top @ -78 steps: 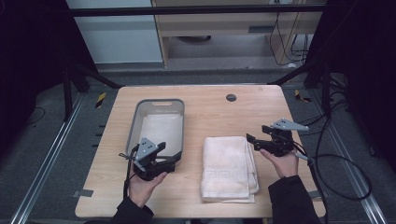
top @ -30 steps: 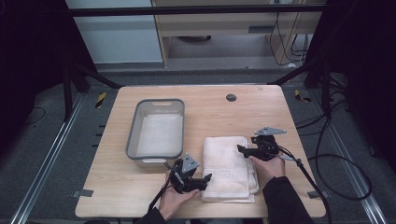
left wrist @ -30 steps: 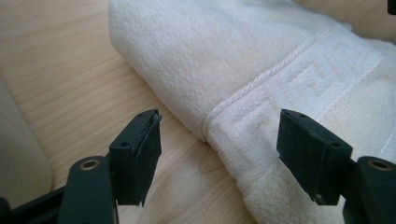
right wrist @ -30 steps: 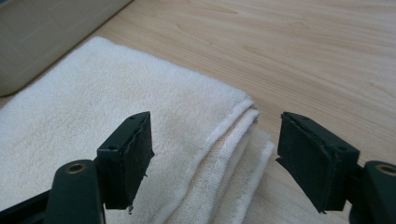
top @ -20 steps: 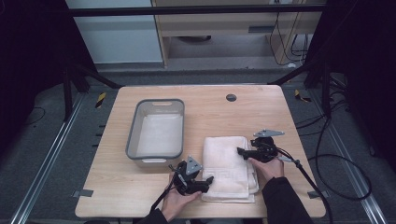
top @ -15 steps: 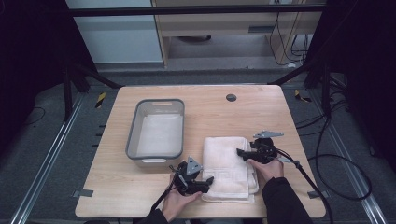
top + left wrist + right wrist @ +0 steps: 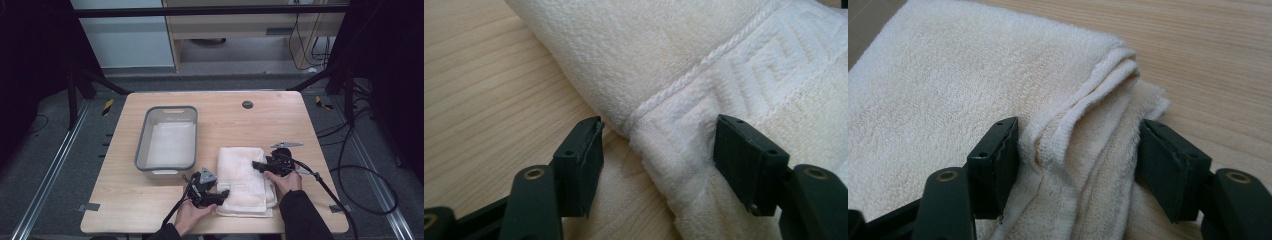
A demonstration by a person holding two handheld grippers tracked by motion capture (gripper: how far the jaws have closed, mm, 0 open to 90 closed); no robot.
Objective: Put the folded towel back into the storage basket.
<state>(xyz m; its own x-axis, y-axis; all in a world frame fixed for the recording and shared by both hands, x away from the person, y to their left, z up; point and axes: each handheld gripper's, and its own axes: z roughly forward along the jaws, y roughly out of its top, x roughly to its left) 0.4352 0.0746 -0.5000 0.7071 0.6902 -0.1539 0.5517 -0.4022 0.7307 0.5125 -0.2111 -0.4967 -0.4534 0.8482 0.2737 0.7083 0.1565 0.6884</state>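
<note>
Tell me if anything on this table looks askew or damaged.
Nothing looks damaged. The folded towel isn't quite square: its layers splay at the near edge, and a bunched fold stands between the right tool jaws. The tub sits straight.

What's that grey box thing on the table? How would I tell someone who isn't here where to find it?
Start at the wooden table and look to its left half, beyond the person's left hand. The grey bin sits there, a shallow rectangular tub with something white lying flat inside. Unlike the folded white towel beside it, it has rigid raised walls, and neither tool touches it.
</note>
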